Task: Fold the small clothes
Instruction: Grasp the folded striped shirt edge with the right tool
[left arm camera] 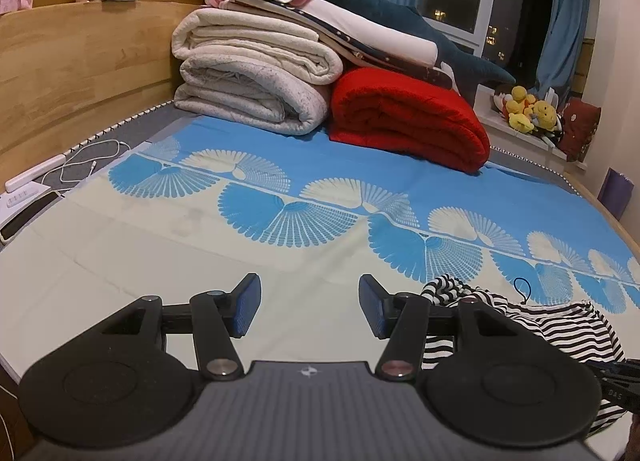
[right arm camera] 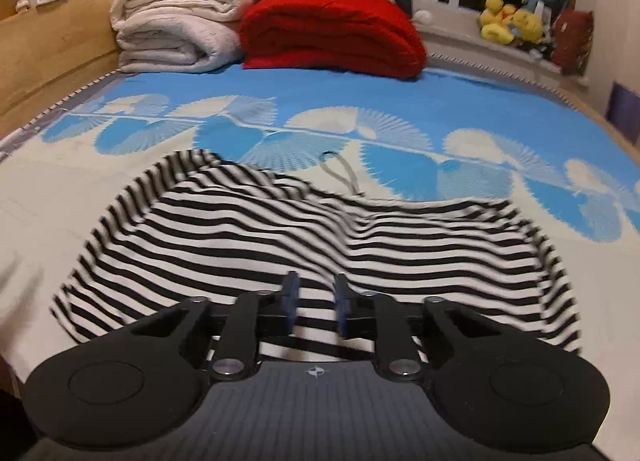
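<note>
While the striped garment [right arm camera: 320, 237] is lying rumpled on the bed [right arm camera: 360, 101], right gripper [right arm camera: 316, 303] fingers are hovering slightly spread over its near hem, pinching nothing; left gripper [left arm camera: 310, 307] is sitting wide open beside it. Risk: grabbing bunched layers, skewing the fold.

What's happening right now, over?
Left gripper open over bare sheet. Right gripper part open over striped garment, not gripping. Garment crumpled, unfolded. Nothing blocking.

Striped garment [right arm camera: 320, 229] motion-blurred; its near edge hidden.
</note>
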Available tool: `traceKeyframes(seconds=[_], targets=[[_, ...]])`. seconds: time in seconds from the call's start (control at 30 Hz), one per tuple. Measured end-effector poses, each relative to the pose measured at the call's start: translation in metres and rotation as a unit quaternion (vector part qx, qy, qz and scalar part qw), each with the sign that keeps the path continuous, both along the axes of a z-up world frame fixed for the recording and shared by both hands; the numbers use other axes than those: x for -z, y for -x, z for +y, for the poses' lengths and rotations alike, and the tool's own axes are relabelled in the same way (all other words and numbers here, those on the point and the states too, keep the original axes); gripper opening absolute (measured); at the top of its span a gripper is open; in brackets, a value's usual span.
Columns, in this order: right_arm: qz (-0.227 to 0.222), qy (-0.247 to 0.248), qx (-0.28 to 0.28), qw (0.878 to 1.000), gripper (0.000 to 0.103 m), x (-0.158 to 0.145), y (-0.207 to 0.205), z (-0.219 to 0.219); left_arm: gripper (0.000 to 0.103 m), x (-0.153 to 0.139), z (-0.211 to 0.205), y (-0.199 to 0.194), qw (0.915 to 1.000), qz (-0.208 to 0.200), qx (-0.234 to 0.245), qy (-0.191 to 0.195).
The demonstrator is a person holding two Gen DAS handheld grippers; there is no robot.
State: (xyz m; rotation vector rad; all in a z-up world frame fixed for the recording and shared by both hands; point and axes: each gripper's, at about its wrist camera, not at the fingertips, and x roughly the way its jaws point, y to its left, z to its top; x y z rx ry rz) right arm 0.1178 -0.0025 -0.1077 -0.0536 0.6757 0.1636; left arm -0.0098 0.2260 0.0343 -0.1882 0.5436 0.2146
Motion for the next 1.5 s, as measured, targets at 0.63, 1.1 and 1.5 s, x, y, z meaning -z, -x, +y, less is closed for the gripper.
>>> traceKeyframes(seconds=[0.63,1.1,1.5], targets=[[0.057,0.077,-0.297,0.95,0.049,0.043,0.014,0.209,0.062,0.004,0.014,-0.001,0.9993,0.016,-0.018,0.029],[0.042,0.165,-0.3,0.938,0.027,0.068,0.004,0.237,0.062,0.007,0.023,-0.005,0.998,0.02,-0.025,0.054],[0.019,0.148,-0.298,0.943,0.007,0.049,0.008,0.23,0.062,0.007,0.031,-0.003,0.9967,0.02,-0.031,0.073]])
